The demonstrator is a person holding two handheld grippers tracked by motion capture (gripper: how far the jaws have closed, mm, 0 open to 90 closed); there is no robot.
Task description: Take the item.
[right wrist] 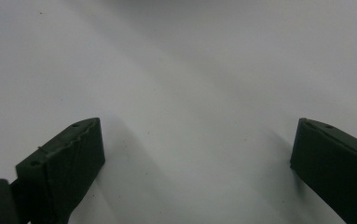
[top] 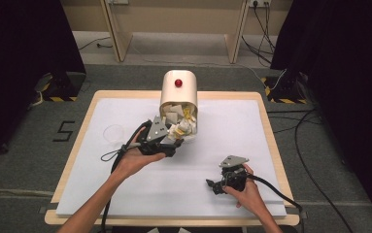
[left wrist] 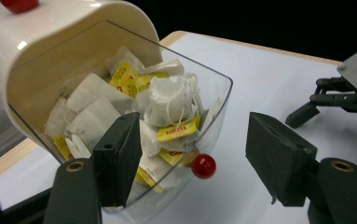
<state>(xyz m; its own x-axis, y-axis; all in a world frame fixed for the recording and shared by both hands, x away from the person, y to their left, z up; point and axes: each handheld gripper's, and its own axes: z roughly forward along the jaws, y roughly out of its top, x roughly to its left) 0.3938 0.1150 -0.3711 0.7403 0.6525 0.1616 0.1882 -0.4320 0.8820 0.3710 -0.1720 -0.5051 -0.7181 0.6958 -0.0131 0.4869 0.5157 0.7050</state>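
High view: a white-covered surface [top: 125,184] is seen carrying a cream dispenser [top: 178,90] near its far edge, its clear drawer [left wrist: 216,100] tipped open and packed with tea bags [left wrist: 169,100]. The left tool [top: 174,138] is held at the drawer mouth, jaws apart, nothing gripped. Picking 1 bag is judged the step in hand; next, a bag must be straddled and pinched. The right tool [top: 215,185] is rested open and empty, well apart. A red knob [left wrist: 203,166] is fitted on the drawer front.

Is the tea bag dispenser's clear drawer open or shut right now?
Open: the clear drawer tilts out from the cream dispenser, tea bags exposed.
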